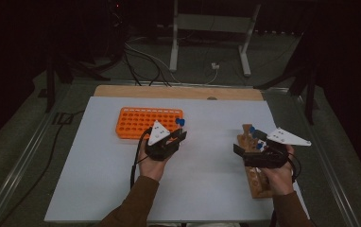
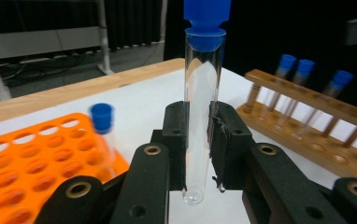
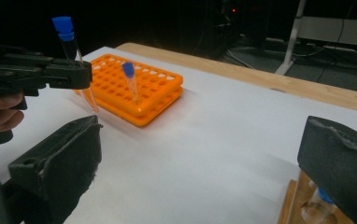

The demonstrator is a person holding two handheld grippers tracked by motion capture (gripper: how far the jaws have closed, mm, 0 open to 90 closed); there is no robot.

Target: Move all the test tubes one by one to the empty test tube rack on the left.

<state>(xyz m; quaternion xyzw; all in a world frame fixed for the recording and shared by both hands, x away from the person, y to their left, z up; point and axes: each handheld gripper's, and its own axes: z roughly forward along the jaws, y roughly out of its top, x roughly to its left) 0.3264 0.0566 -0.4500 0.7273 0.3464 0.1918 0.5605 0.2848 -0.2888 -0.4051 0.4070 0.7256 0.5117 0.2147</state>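
My left gripper [image 2: 198, 140] clamps a capped glass tube [image 2: 201, 107] upright at centre frame, cap up so it can drop into the orange rack [image 2: 32, 163] at lower left, while my right gripper [image 3: 200, 158] hangs open over the wooden rack [image 1: 256, 177].

High view looks forward and down over the whole white table [image 1: 207, 189]. Both gripper views sit low and close, sharing the orange rack [image 2: 32, 163], each facing across the table.
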